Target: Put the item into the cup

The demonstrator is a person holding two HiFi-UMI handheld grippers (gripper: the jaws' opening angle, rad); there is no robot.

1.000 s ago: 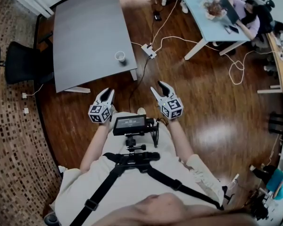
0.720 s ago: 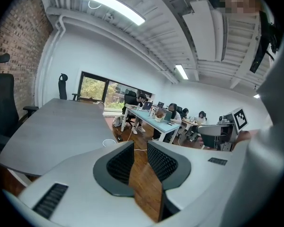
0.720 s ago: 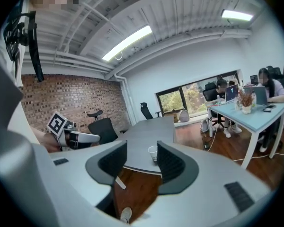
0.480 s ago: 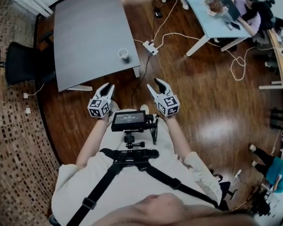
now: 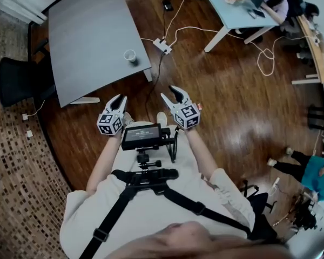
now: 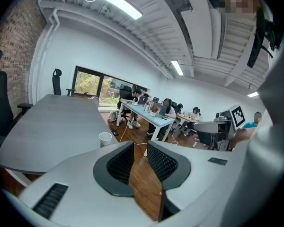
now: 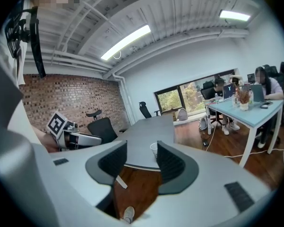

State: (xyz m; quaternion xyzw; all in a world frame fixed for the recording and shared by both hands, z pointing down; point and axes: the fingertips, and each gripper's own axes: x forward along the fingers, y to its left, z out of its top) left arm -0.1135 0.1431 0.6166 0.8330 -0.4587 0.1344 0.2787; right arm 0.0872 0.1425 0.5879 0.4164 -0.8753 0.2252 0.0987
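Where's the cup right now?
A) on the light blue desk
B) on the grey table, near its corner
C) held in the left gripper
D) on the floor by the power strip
B: the head view shows the white cup standing upright on the grey table, close to the corner nearest the person.

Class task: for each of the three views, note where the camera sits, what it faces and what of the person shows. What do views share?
Head view: on the head, looking steeply down; shows torso, left gripper, right gripper.
Left gripper view: on that gripper, looking along its open jaws at the table.
Right gripper view: likewise; its open jaws frame the cup.
Shared: all three show the cup on the table.
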